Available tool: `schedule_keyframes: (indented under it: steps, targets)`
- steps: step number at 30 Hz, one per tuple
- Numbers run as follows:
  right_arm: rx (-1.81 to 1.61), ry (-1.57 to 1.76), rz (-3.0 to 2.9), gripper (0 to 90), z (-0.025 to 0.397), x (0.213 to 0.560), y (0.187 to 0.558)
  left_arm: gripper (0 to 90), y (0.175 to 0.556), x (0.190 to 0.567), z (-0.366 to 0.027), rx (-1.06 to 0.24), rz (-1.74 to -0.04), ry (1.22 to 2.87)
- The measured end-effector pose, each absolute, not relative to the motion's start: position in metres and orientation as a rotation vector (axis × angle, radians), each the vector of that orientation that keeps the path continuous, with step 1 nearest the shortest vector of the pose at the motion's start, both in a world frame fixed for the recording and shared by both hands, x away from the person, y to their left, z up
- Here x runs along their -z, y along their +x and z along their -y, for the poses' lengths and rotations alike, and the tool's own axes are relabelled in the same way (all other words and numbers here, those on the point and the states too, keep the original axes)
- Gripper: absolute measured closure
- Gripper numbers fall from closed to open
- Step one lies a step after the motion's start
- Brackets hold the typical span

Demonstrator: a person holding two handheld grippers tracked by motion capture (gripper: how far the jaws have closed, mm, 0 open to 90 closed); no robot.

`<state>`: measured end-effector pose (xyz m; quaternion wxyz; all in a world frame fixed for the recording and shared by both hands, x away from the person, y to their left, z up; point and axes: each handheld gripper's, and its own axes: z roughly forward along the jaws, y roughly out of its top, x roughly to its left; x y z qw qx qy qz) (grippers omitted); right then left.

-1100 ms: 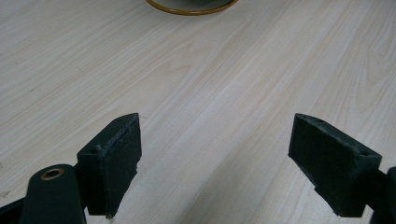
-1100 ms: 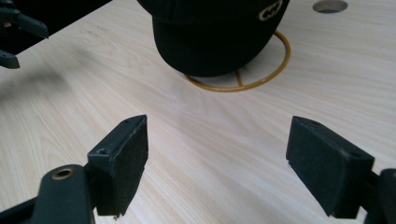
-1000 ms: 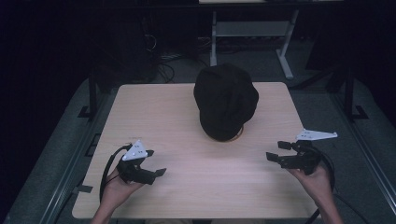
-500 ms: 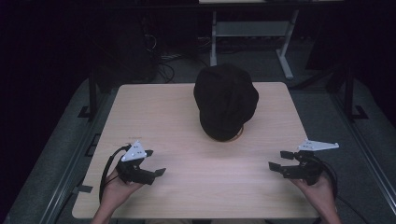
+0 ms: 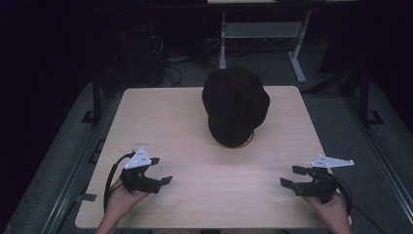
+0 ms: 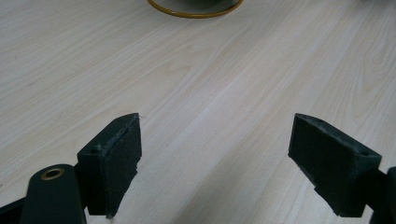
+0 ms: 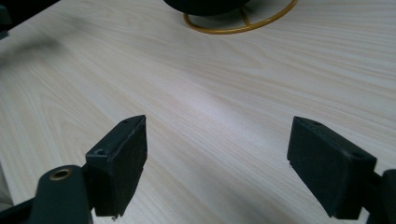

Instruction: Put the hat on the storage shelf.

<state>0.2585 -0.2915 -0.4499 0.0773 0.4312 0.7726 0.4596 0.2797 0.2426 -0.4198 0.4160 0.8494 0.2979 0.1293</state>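
Hat (image 5: 235,105) black, perched on gold wire stand (image 7: 243,24) at table's (image 5: 160,122) far middle, likely for display or easy lifting. Left gripper (image 5: 157,174) and right gripper (image 5: 295,176) low near front edge, well apart from hat, both released, nothing between jaws. Gripper views reveal stand's ring base; high view shows hat whole.

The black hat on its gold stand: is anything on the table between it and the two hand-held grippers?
Nothing visible. Only bare table lies between the black hat and the left hand-held gripper, and likewise the right hand-held gripper. Both are open and hold nothing.
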Motion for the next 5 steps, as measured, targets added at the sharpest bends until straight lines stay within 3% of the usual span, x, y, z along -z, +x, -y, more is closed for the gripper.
schedule_keyframes:
  steps: [5]
  targets:
    - [-1.397, 1.287, -2.309, 18.9, 0.2913, 0.4502, 0.2575, 16.5, 0.2790, 0.4206, -0.2411, -0.320, -0.744, 2.144]
